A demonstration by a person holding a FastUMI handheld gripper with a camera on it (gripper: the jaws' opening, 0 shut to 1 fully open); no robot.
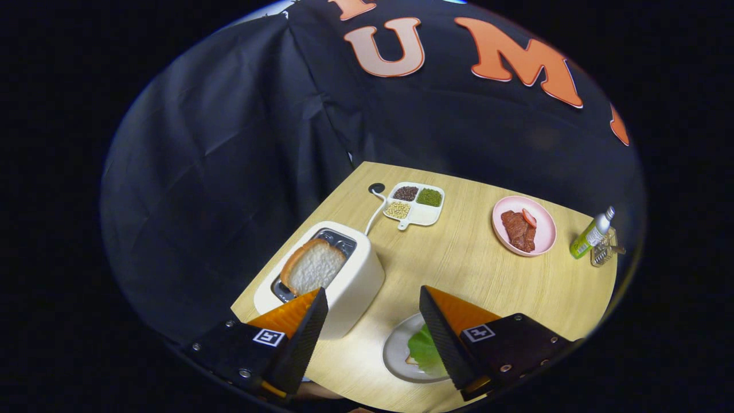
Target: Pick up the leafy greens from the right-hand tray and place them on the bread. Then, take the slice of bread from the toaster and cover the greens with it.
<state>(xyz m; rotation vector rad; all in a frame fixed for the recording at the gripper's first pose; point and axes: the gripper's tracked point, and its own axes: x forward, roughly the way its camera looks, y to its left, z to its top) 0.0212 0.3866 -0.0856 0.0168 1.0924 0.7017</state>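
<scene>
**Above the table, jaws wide, bread next**

Over the wooden table point(459, 269) the gripper point(373, 310) hangs with its jaws well apart and nothing between them. Ahead of the left finger stands the toaster point(350, 287), a bread slice point(312, 267) sticking up tilted from its slot. Beside the right finger sits a plate point(395, 350) where the greens point(424, 350) already lie, seemingly on the lower bread, which is mostly hidden. Farther off are a pink plate point(545, 226), a divided tray point(416, 203) and a small bottle point(593, 232). Judging from this, the greens are placed and the toaster slice is the step in hand. To do it well, swing left, bring the fingers down either side of the slice's flat faces, close gently on the upper part, and lift straight up before crossing to the plate
</scene>
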